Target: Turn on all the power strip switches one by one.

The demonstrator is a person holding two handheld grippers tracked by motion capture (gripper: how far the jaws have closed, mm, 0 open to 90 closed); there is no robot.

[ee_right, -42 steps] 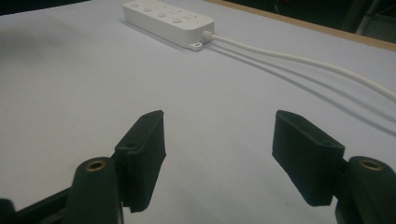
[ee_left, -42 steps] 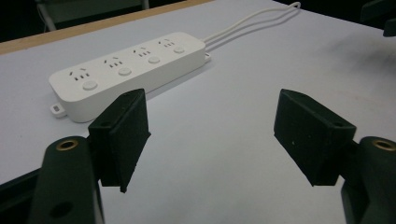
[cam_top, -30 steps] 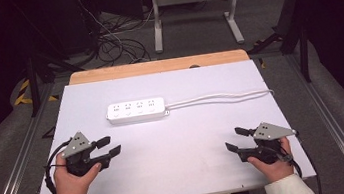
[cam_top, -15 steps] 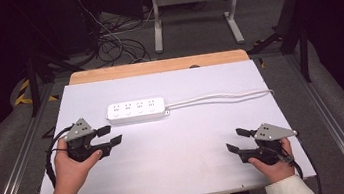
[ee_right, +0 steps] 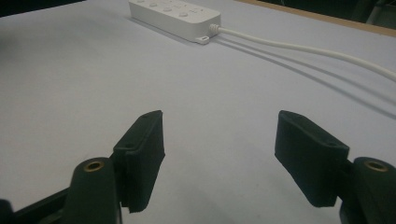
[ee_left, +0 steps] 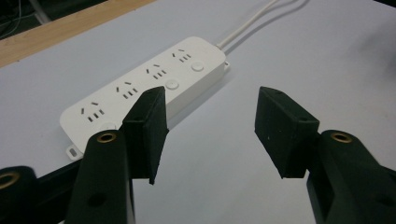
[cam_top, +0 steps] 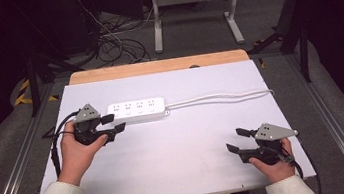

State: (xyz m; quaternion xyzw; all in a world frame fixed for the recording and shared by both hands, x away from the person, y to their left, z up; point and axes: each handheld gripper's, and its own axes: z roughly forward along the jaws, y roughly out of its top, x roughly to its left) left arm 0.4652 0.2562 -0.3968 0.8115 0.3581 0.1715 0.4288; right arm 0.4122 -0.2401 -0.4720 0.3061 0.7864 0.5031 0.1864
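Table [cam_top: 179, 166], white top w/ a wood strip along the far edge, takes up the centre of the high view.

Power strip [cam_top: 137, 110]: white, four outlets, lies flat upper-left of centre on the table. Its white cable [cam_top: 220, 98] runs off to the right toward the table edge. In your left gripper view the strip [ee_left: 140, 88] sits upper left, partly behind the left jaw; in your right gripper view it [ee_right: 175, 13] is at the top edge, well apart from the jaws.

Your left gripper [cam_top: 113, 124] is at left of frame, just beside the strip's near-left end, tips not touching it as far as you can tell. Jaws apart, approx. mid-gap, nothing between them [ee_left: 210, 135].

Your right gripper [cam_top: 238, 139] is lower right, near the table's front edge. Jaws wide apart, nothing held; bare table between them [ee_right: 219, 154].
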